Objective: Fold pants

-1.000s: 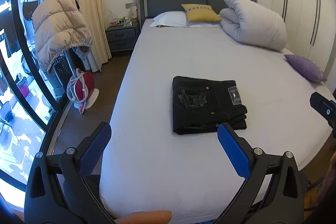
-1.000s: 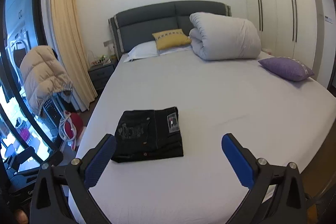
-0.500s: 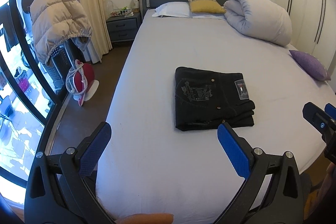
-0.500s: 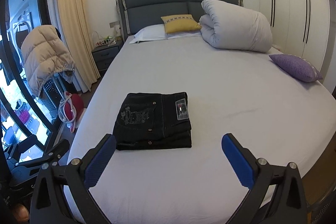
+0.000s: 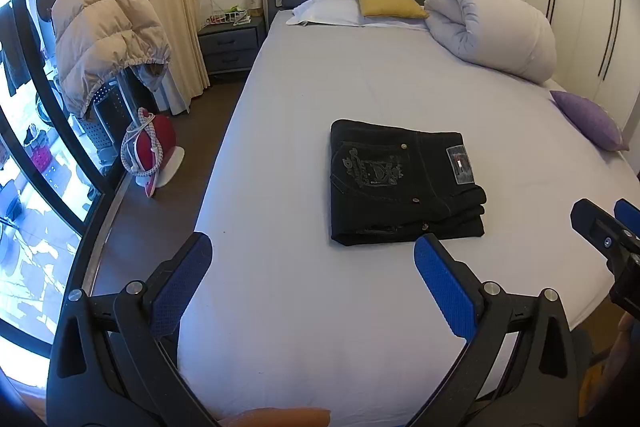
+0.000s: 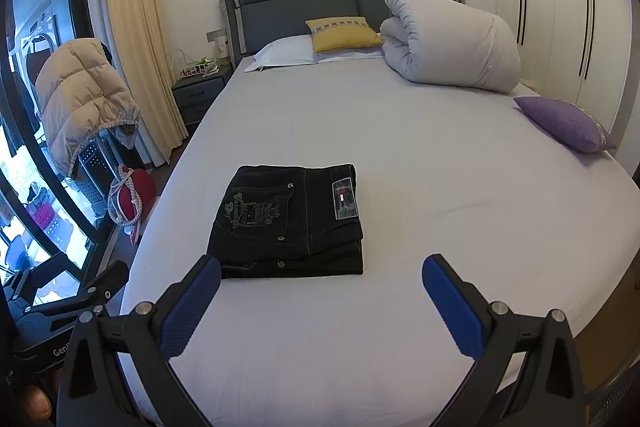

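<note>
A: What's different from a second ago?

B: Both views have drawn a little closer to the folded black denim pants [image 5: 404, 183] and tilted down, so the bundle sits lower and larger in frame. The pants themselves haven't shifted: the same compact rectangle, embroidered pocket and label up, lying near the foot of the pale grey bed sheet [image 5: 304, 99].

A: And the claws?

B: The left claw [image 5: 312, 267] is spread wide with nothing between its blue pads, hovering short of the bundle's near edge. The right claw [image 6: 320, 287] is equally wide and empty, also clear of the cloth.

A: Meaning?

B: I'd judge the folding done; nothing is gripped, and the layers lie stacked and square.
</note>
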{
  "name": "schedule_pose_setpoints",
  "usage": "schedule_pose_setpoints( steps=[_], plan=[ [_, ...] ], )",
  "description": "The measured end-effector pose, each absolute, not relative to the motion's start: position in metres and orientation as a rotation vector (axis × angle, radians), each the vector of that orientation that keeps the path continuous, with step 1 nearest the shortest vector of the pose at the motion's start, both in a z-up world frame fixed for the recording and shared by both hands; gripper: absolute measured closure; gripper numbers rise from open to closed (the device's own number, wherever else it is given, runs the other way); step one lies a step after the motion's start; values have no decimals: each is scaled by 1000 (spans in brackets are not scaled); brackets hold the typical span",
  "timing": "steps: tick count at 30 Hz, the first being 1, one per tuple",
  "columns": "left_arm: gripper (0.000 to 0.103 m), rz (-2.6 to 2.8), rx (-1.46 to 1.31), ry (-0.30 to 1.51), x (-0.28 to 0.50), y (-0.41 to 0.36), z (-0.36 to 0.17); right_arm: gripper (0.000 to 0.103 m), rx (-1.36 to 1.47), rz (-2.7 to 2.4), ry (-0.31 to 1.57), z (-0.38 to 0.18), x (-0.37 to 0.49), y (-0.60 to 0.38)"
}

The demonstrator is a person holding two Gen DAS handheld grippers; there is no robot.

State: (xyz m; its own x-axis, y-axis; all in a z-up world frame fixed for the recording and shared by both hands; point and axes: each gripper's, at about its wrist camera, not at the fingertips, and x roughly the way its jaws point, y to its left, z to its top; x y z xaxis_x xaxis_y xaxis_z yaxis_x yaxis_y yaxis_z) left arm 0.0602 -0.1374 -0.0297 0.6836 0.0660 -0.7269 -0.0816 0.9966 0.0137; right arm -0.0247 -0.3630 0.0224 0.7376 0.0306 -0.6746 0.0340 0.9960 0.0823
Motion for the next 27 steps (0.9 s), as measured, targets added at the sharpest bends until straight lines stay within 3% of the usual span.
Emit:
schedule_pose_setpoints(
  steps=[27],
  plan=[
    [0,62,-19,831,65,-141,-39,0,85,2,760,13,-23,-367]
  ],
)
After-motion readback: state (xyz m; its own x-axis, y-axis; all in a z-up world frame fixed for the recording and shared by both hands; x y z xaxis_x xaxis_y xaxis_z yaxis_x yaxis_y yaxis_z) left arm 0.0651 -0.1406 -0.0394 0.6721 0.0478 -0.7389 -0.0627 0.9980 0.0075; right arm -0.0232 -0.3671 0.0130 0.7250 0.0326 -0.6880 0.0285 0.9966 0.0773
